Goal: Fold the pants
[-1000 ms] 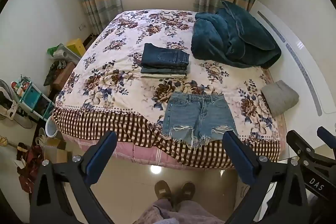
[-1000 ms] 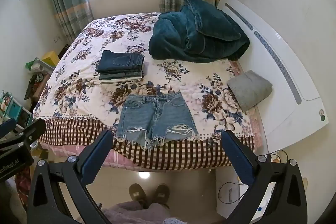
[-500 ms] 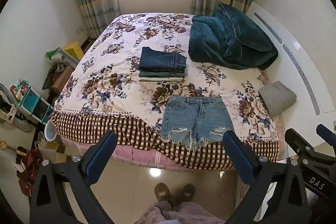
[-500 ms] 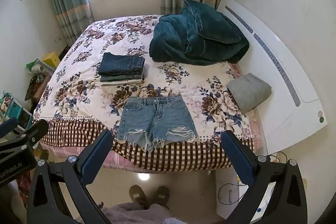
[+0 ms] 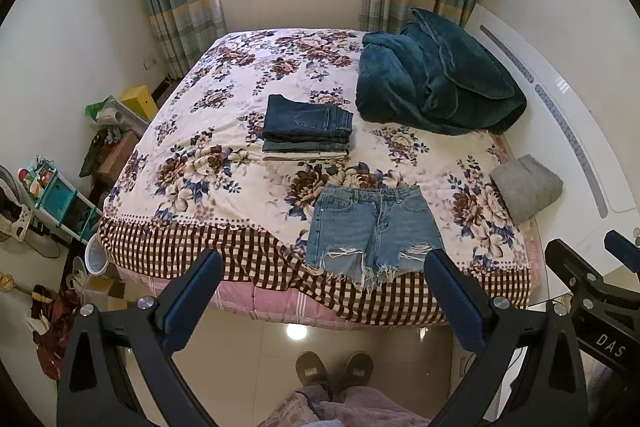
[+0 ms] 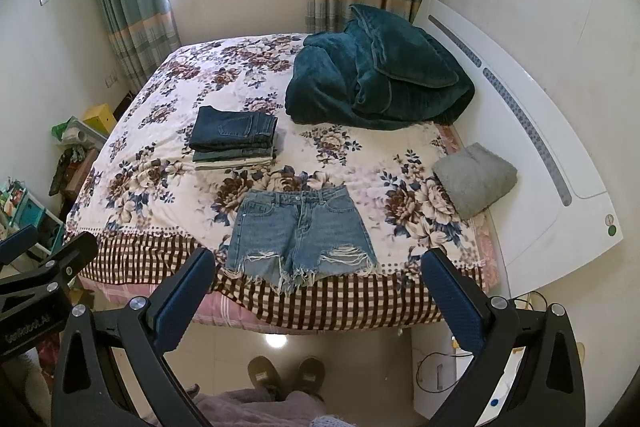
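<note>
Light blue frayed denim shorts [image 5: 374, 227] lie flat near the front edge of the floral bed [image 5: 208, 155], waistband away from me; they also show in the right wrist view [image 6: 300, 233]. A stack of folded dark jeans [image 5: 306, 127] sits behind them, also seen in the right wrist view [image 6: 234, 137]. My left gripper [image 5: 322, 283] is open and empty, held in the air in front of the bed. My right gripper [image 6: 316, 281] is open and empty too, beside it at about the same height.
A teal blanket [image 5: 436, 87] is heaped at the back right, a grey folded cloth [image 5: 526, 187] lies at the right edge by the white headboard [image 5: 568, 115]. Clutter and shelves [image 5: 52, 195] stand on the floor at left. My feet [image 5: 334, 373] are on the tiles.
Both grippers have drawn back and tilted a little, so the bed sits slightly lower in both views. Nothing on the bed has moved.
</note>
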Available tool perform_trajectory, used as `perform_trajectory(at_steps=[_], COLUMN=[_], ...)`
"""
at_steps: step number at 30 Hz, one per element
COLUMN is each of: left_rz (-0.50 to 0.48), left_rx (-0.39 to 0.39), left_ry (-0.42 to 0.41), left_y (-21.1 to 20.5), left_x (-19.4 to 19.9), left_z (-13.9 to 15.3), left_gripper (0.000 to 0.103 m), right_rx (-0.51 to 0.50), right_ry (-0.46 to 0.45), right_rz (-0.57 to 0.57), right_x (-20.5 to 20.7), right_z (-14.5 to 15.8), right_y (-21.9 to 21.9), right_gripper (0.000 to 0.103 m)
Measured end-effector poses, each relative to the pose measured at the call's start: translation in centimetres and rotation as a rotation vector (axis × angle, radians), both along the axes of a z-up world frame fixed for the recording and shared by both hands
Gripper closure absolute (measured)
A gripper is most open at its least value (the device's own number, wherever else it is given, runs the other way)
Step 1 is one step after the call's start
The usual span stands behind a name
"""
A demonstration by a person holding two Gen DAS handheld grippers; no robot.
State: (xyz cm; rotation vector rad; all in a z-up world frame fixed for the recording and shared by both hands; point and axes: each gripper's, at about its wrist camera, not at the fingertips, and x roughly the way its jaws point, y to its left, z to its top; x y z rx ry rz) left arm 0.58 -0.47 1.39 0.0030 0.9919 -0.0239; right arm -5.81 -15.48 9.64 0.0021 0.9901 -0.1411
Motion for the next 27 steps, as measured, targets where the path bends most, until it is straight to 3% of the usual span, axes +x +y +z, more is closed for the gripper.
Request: perform_trajectory(at_steps=[27], left_rz=[-0.002], left_rx=[0.0], left_ry=[-0.008], left_y=[-0.2], left_x=[0.2], left_z=[0.5], left_gripper=[0.0], right_rx=[0.013], right_ry=[0.001], right_rz=[0.002], right_x=[-0.1], right_z=[0.9], right_y=[0.5], right_gripper=[0.0])
